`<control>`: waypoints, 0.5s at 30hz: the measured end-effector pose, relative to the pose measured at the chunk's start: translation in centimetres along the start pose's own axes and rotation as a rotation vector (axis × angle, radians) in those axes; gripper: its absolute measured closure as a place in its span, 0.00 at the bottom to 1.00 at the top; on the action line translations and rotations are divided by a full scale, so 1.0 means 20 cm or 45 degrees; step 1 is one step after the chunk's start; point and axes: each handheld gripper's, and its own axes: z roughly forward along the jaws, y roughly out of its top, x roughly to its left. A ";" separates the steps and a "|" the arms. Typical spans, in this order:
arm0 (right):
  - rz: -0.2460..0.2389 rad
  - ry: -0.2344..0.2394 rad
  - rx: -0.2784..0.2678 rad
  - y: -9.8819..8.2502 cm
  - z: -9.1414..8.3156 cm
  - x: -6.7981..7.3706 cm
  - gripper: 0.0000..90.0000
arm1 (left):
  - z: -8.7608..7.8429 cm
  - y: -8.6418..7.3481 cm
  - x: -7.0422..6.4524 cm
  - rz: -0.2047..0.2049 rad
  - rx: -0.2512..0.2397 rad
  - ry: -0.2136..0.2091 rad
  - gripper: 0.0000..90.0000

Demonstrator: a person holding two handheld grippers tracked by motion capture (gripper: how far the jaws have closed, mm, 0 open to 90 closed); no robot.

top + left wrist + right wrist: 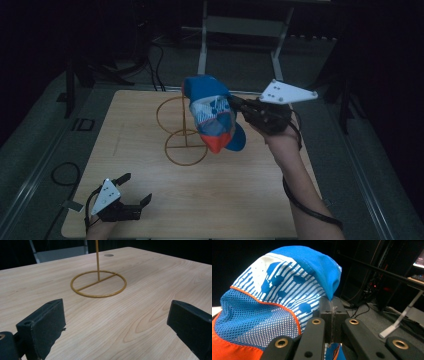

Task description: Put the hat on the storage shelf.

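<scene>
The right gripper (pixel 239 107) holds a blue, white and orange cap (pixel 214 120) up in the air. Its two jaws are pressed together on a fold of the cap's blue cloth, as the right gripper view shows, with the cap (pixel 274 302) hanging off to one side of the jaws.

In the high view, the cap hangs right in front of the gold wire stand (pixel 184 131). The stand has a flat ring at the bottom that sits on the wooden table (pixel 150 200), a thin pole going straight up, and another ring at the top. The top ring peeks out just to the left of the cap. So the cap is very near the top of the stand, maybe touching it, but I cannot tell if it is on the ring or just in front of it.

The pole stands straight up, so the cap likely has to come down over the top ring. The right gripper is the one close to the stand's top, reaching in from the right side.

The left gripper (pixel 132 189) is far away, low at the near left corner of the table. Its jaws are wide apart with nothing in them. In the left gripper view, the stand's bottom ring (pixel 98 284) lies ahead of it on the table.
</scene>
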 end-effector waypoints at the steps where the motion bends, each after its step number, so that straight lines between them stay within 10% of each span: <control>1: 0.001 0.000 0.001 0.02 0.03 0.00 1.00 | 0.00 0.00 0.00 -0.003 -0.004 0.000 0.02; 15: -0.056 0.037 0.112 0.21 0.51 0.07 1.00 | -0.03 -0.02 0.02 -0.008 -0.018 0.014 0.02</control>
